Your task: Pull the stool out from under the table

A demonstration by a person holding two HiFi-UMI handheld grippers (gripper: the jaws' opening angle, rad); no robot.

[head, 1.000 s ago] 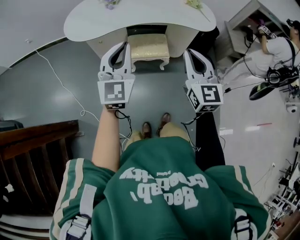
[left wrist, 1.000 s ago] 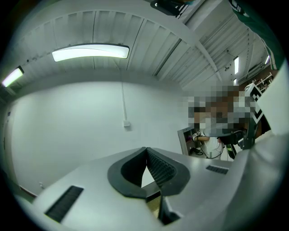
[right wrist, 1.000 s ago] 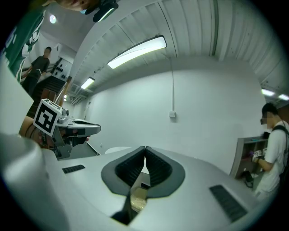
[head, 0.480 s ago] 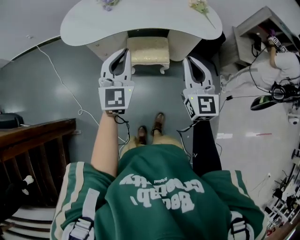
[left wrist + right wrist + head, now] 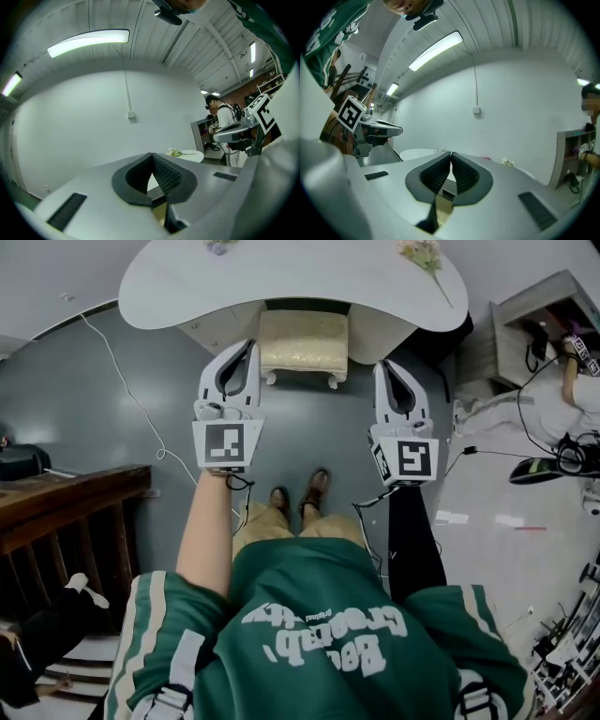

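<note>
The cream padded stool [image 5: 303, 345] with white legs stands half tucked under the white curved table [image 5: 187, 287] at the top of the head view. My left gripper [image 5: 247, 343] hangs shut and empty just left of the stool's front corner, apart from it. My right gripper [image 5: 386, 367] is also shut and empty, right of the stool and a little nearer to me. In the left gripper view the gripper [image 5: 152, 157] has its pads together, with a sliver of stool [image 5: 159, 214] below. The right gripper view shows that gripper [image 5: 451, 154] the same way.
A dark wooden railing [image 5: 66, 512] runs along the left, with a white cable [image 5: 131, 399] on the grey floor. A shelf unit [image 5: 534, 324] and a person [image 5: 581, 381] are at the far right. My shoes [image 5: 298, 498] stand below the stool. Flowers [image 5: 422, 254] lie on the table.
The view has shifted a little, and my feet have stepped. Both grippers stay shut in front of the stool, now slightly lower in the picture. A person's leg has come in at lower left.
</note>
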